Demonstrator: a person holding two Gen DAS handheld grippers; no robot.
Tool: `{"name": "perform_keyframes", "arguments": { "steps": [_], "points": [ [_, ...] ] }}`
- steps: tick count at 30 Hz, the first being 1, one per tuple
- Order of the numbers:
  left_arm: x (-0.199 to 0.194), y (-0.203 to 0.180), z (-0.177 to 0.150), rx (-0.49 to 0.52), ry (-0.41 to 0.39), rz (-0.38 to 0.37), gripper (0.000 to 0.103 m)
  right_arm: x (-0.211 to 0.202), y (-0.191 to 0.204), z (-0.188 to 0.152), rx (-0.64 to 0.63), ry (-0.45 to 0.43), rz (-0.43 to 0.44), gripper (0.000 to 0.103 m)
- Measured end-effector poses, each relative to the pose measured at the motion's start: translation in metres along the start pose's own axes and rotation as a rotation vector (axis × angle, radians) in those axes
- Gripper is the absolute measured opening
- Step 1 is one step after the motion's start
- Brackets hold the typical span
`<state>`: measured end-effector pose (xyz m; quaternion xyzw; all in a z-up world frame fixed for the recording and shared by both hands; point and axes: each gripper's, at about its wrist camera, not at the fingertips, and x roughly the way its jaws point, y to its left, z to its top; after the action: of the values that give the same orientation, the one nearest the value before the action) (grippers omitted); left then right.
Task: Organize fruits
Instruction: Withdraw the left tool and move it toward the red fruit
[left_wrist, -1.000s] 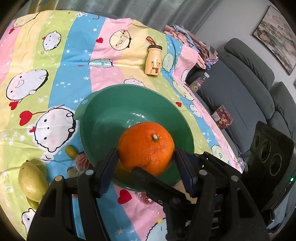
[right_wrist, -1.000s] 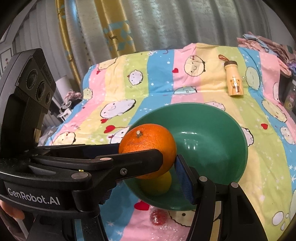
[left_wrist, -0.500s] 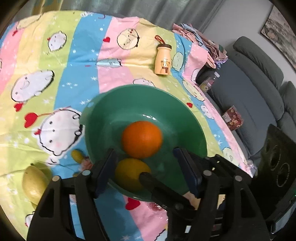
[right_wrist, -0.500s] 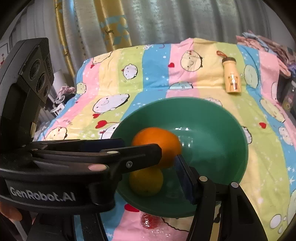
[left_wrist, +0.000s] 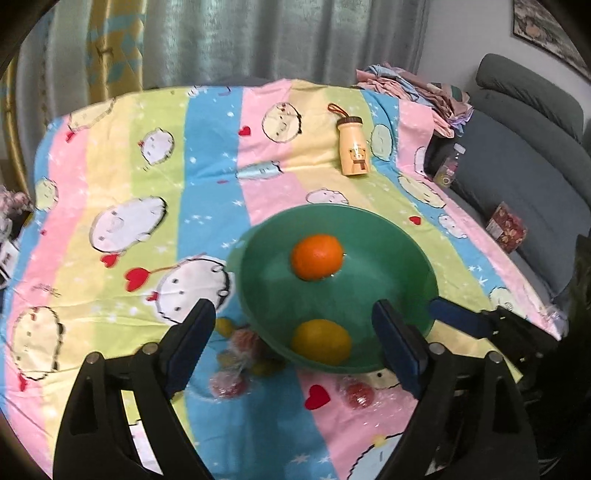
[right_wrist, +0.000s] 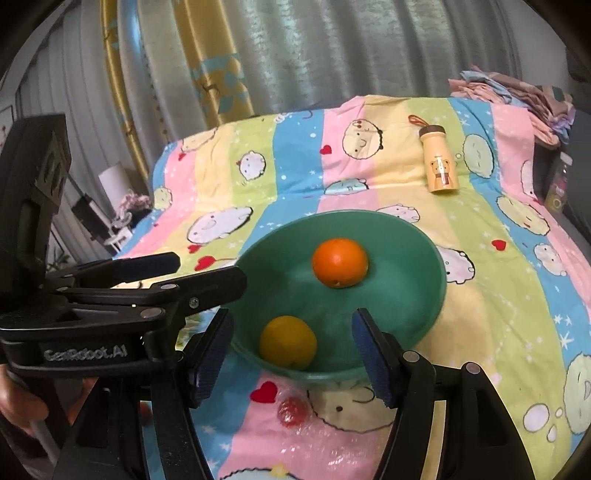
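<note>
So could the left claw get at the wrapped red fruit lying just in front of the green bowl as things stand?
Probably yes. The left claw is open and holds nothing, and the wrapped red fruit lies on the striped cloth outside the green bowl, below its fingers, with nothing visible over it.
</note>
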<state>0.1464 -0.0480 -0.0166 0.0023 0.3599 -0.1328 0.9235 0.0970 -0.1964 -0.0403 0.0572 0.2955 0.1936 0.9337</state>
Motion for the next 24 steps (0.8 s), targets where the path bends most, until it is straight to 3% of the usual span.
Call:
{"name": "perform_keyframes", "arguments": {
  "steps": [5, 9, 18, 24],
  "points": [
    [-0.015, 0.001, -0.007, 0.000, -0.019, 0.009, 0.088, -0.015, 0.001, -0.007, -0.003, -0.002, 0.009, 0.069],
    [-0.032, 0.012, -0.016, -0.042, -0.036, 0.011, 0.102, -0.024, 0.001, -0.015, 0.012, 0.008, 0.035, 0.071],
    [-0.081, 0.067, -0.047, -0.258, -0.067, 0.025, 0.102, -0.038, 0.005, -0.030, 0.010, 0.044, 0.071, 0.071],
    [-0.095, 0.096, -0.080, -0.410, -0.051, -0.068, 0.103, -0.046, 0.005, -0.032, 0.015, 0.058, 0.076, 0.071]
  ]
}}
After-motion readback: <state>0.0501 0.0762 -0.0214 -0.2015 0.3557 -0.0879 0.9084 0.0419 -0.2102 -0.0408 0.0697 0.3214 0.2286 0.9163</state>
